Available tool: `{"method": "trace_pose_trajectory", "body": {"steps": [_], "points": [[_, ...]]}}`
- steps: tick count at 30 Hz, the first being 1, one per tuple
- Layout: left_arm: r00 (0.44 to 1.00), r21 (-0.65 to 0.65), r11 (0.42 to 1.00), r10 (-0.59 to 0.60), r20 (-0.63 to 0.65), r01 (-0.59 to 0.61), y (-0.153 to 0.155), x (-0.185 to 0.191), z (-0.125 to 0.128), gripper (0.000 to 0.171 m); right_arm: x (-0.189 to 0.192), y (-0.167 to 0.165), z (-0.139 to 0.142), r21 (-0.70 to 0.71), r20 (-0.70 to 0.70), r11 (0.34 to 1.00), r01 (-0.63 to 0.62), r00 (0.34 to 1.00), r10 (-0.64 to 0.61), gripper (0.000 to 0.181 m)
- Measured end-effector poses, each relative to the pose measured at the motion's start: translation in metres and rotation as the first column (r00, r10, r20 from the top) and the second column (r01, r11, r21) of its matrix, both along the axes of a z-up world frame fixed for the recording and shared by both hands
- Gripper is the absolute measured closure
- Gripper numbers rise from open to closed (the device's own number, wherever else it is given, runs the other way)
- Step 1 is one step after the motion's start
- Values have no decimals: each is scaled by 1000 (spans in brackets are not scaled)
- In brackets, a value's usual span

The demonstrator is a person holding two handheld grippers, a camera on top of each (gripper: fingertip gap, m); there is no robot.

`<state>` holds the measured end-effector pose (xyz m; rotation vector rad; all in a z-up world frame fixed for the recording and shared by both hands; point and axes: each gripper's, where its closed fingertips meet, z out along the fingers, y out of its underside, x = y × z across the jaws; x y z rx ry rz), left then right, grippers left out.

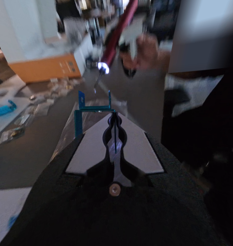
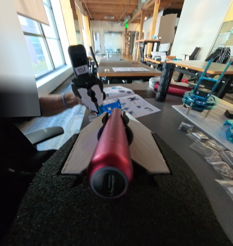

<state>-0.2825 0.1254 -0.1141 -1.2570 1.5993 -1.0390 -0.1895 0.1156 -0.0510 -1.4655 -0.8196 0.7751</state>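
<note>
The left gripper (image 1: 115,115) is shown with its fingers closed on one thin flange of a blue metal bracket assembly (image 1: 94,106), two U-shaped pieces joined back to back, which is held clear above the grey counter (image 1: 144,99). The right gripper (image 2: 115,115) is shown with its fingers clamped around the barrel of a red electric screwdriver (image 2: 112,143); its lit tip and thin bit (image 1: 98,82) are seen in the left wrist view pointing down, just above the bracket's open upper end. In the right wrist view, an open instruction booklet (image 2: 133,105) lies on the counter beyond the bracket, a black bottle (image 2: 164,81) stands farther right, and a partly built blue metal frame (image 2: 201,95) rests on a pale board. Clear plastic parts bags (image 2: 212,150) are scattered to the right.
</note>
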Motion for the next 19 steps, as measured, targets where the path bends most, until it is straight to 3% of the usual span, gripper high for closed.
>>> {"method": "trace_pose_trajectory", "body": {"steps": [3,5,10,19], "points": [[960,-104,994,-6,279,36,-27,-1,39,171,-11,-13,23,39,-135,999,-29,990,34,160],[923,-124,990,-12,386,64,-40,-3,55,171,-14,-20,37,68,-214,997,-45,975,58,159],[855,-180,981,32,517,71,-43,-3,68,171,-16,-28,47,103,-288,994,-46,955,74,159],[821,-176,983,54,568,57,-36,5,63,171,-22,-26,36,81,-326,995,-59,942,82,159]]}}
